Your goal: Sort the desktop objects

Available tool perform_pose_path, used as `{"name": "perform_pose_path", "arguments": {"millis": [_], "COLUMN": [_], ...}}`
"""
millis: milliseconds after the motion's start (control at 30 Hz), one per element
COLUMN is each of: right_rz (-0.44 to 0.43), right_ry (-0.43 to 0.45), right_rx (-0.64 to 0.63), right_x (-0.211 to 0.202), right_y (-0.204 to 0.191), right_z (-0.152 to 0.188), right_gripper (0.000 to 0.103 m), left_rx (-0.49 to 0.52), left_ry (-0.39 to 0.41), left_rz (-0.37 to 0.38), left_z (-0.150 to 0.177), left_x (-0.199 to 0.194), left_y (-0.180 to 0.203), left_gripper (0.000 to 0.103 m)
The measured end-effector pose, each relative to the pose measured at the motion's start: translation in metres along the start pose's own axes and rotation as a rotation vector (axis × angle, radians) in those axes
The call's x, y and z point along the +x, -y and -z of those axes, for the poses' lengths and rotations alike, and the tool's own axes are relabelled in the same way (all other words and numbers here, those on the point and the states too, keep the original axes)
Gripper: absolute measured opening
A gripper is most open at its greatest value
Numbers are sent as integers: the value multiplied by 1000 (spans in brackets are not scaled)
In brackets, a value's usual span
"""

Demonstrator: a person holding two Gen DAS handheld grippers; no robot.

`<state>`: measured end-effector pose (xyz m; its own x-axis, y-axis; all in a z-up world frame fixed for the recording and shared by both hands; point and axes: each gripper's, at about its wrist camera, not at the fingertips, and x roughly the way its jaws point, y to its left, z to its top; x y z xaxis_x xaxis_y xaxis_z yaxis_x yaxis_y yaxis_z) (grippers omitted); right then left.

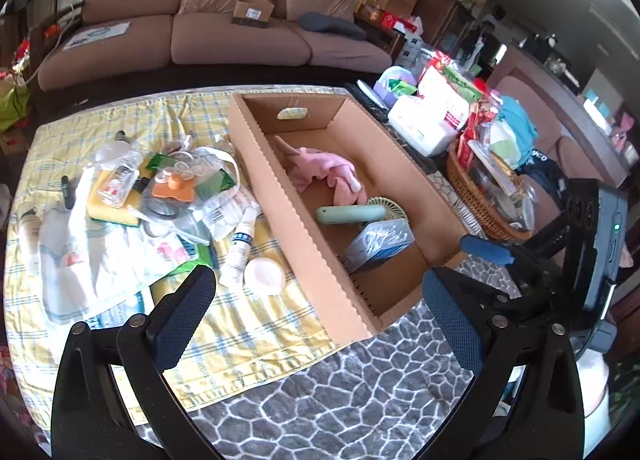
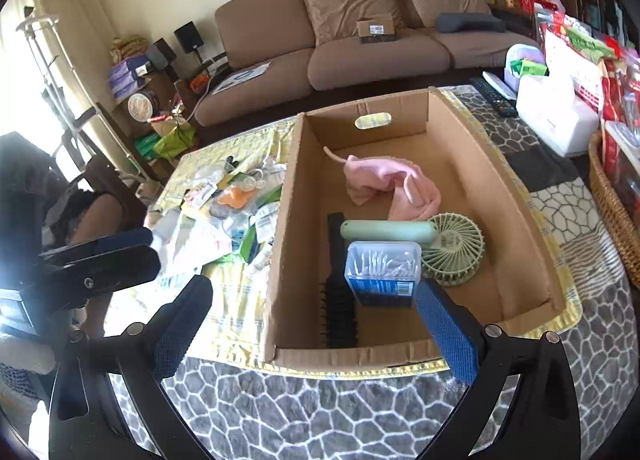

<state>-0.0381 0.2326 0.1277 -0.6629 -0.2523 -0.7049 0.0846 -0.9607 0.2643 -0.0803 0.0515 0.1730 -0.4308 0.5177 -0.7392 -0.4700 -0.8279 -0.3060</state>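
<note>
A table draped in a grey stone-pattern cover [image 2: 320, 412] carries a yellow plaid cloth [image 1: 256, 336], on which stands an open cardboard box [image 2: 288, 228]. Left of the box, a heap of packets and wrappers [image 1: 160, 196] lies on the cloth, with a white tube [image 1: 239, 248] and a round white lid [image 1: 265, 275] nearest the box wall. Right of the box sits a wicker basket [image 2: 612, 204].

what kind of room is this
Most likely a home living room: a brown sofa runs along the far wall, a TV remote lies on the low table, and speakers stand in the corner.
</note>
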Motion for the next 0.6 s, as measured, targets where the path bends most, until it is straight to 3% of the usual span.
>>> {"name": "perform_pose_path", "arguments": {"millis": [167,600], "right_rz": [63,60], "right_ry": [23,67], "right_rx": [-56,-118], "right_x": [-18,-33], "right_y": [-17,-85], "right_z": [11,20], "right_gripper": [103,103], "left_rx": [26,49], "left_ry": [45,111], "left_rz": [-74,-183], "left_z": [23,64], "left_x": [-33,-103], "left_y": [-6,-52], "left_gripper": [103,103]}}
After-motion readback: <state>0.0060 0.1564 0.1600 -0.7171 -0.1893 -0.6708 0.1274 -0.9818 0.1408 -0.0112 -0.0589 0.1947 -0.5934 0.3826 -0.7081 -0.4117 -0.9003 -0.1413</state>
